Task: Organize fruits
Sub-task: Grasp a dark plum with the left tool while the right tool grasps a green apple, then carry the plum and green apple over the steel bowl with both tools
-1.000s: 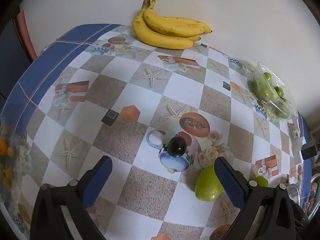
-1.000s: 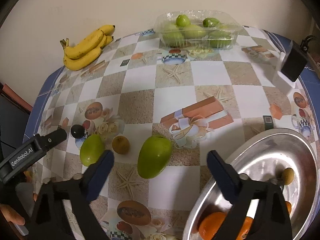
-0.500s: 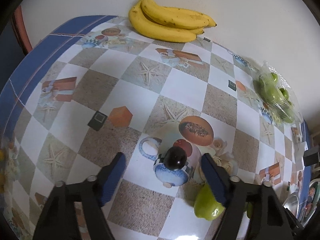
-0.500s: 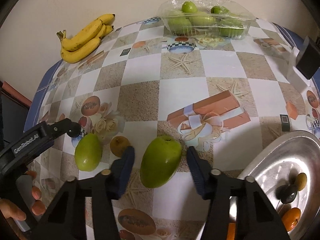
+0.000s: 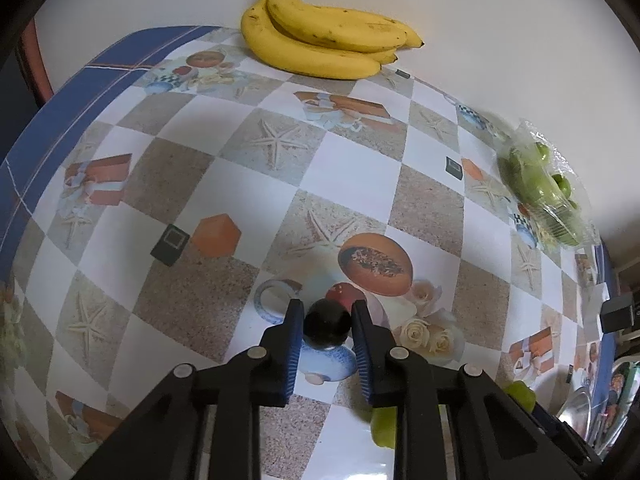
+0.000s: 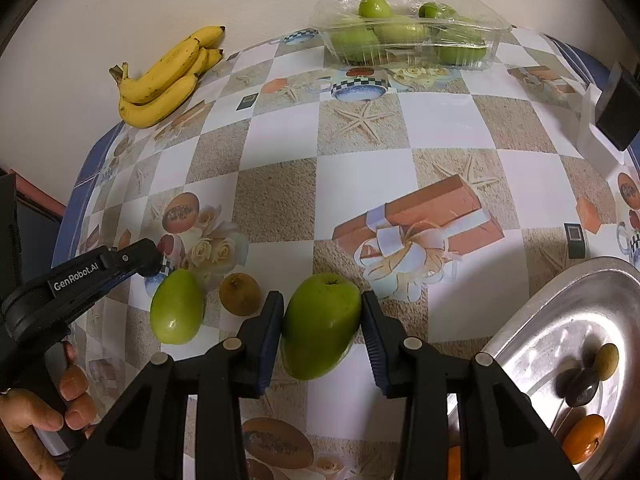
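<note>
Right wrist view puts the large green fruit [image 6: 320, 326] on the tablecloth [image 6: 360, 184] between your right gripper [image 6: 322, 316] pads, jaws closing and already against both its flanks; gripping across the narrow width likely keeps it from rolling on the way to the metal tray [image 6: 532, 320] just beside. Your left gripper [image 5: 326, 326] is clamped tight on the small dark fruit [image 5: 327, 324], resting on the cloth near the middle; bananas [image 5: 324, 46] and the boxed green fruit [image 6: 408, 34] sit well apart by the wall.
</note>
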The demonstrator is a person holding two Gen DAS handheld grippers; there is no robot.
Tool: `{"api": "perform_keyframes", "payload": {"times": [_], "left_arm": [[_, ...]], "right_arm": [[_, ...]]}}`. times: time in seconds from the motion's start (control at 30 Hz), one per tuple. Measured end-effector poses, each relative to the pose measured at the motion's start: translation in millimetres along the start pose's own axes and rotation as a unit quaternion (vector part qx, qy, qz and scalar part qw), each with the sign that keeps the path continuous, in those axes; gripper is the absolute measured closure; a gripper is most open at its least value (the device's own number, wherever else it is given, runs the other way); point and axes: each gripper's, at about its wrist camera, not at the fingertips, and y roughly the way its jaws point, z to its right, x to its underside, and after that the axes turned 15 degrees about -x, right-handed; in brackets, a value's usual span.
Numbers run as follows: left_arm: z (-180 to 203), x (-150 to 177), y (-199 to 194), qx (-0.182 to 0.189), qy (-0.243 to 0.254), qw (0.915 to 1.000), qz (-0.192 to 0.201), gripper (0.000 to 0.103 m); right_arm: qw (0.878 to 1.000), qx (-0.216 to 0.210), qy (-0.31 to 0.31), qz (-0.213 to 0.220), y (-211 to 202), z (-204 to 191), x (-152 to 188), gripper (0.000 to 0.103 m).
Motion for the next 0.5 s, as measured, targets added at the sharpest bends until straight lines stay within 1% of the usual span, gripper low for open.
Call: {"api": "perform_keyframes", "payload": {"times": [0.17,0.3,0.5], "left_arm": [[-7,-1,-6,0.004,-0.016,0.9999,-0.001,0.077],[-8,-1,-20,0.011,-0.015,0.9998,0.007,0.077],[-4,0,-38,0.008,-0.009,0.9998,0.018,0.077]], "right_arm": [[1.000,-0.003,0.002,0.003,-5,-1,0,0.063],[1.000,-0.008,-0.002,0.006,-11,-4,0,0.064],[1.000,-0.005,-0.014,0.013,-20,-12,1,0.064]]}}
